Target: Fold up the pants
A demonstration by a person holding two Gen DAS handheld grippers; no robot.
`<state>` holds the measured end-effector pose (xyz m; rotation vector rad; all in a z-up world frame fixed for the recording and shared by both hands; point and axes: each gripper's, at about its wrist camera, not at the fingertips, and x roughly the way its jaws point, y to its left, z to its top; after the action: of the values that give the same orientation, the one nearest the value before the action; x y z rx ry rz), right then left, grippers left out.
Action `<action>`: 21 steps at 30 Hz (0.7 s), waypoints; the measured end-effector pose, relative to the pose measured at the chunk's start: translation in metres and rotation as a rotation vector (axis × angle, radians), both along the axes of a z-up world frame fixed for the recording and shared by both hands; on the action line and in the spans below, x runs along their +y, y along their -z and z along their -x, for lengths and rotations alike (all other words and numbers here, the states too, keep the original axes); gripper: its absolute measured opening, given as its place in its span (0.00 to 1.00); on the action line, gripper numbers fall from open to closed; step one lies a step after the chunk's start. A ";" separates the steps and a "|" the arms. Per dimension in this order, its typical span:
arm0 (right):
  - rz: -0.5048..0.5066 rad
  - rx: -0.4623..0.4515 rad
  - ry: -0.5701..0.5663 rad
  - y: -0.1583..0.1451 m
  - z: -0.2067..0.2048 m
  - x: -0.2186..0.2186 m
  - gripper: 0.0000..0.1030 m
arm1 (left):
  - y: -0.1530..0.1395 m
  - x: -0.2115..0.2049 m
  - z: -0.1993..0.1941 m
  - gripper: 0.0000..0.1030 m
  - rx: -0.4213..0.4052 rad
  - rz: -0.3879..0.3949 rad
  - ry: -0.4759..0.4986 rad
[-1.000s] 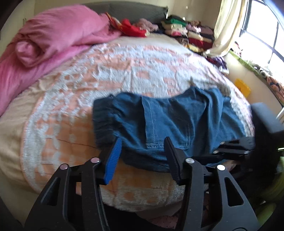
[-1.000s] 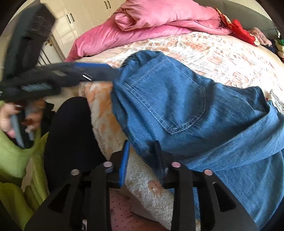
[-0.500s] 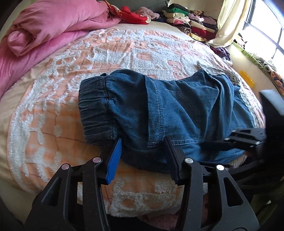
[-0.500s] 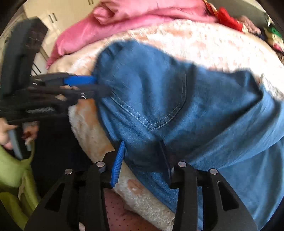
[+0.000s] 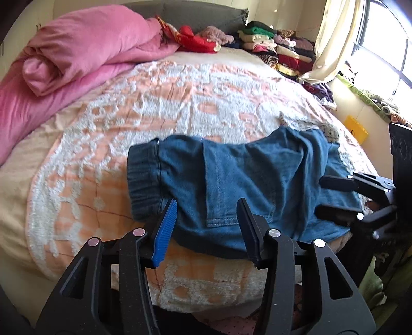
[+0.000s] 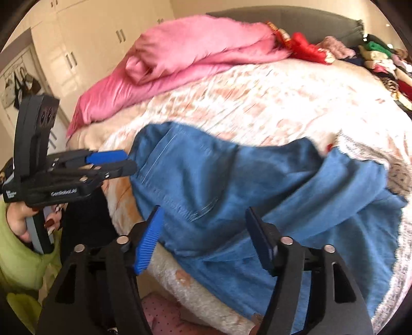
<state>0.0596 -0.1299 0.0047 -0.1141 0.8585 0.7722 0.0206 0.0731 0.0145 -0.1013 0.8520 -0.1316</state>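
Crumpled blue denim pants (image 5: 247, 185) lie mid-frame on the peach-and-white bed (image 5: 154, 108). Left tongs (image 5: 207, 226) and right tongs (image 6: 203, 237) gape wide, holding nothing, at the pants' near edge.

Colours and patterns: bed, garments, tools

Pants (image 5: 252, 180): mid-blue denim, lighter stitching. Bedspread (image 5: 159, 103): peach-orange with white tufted floral pattern. Duvet (image 5: 77, 59): solid pink, sheeny. Headboard (image 5: 200, 10): grey. Red garment (image 5: 197, 42) beside a dusty-pink one. Stacked clothes (image 5: 270, 43): green, cream, red, dark, animal print. Curtain (image 5: 327, 43): cream. Left gripper (image 5: 207, 224) and right gripper (image 6: 203, 237): black, each with one blue ribbed pad. Wardrobe (image 6: 85, 46): cream. Sleeve (image 6: 15, 257): lime green.
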 end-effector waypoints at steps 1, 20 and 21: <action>-0.007 -0.011 0.015 -0.004 0.000 -0.007 0.67 | -0.004 -0.002 0.001 0.45 -0.007 0.001 0.002; -0.032 -0.137 0.322 -0.039 -0.040 -0.121 0.90 | -0.029 -0.056 -0.032 0.75 -0.035 -0.001 0.059; -0.030 -0.139 0.334 -0.039 -0.042 -0.126 0.90 | -0.028 -0.061 -0.036 0.75 -0.032 0.005 0.069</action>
<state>0.1018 -0.2560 0.0438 0.0032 0.7107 0.4579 0.0564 0.0117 0.0423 -0.0741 0.8240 -0.1996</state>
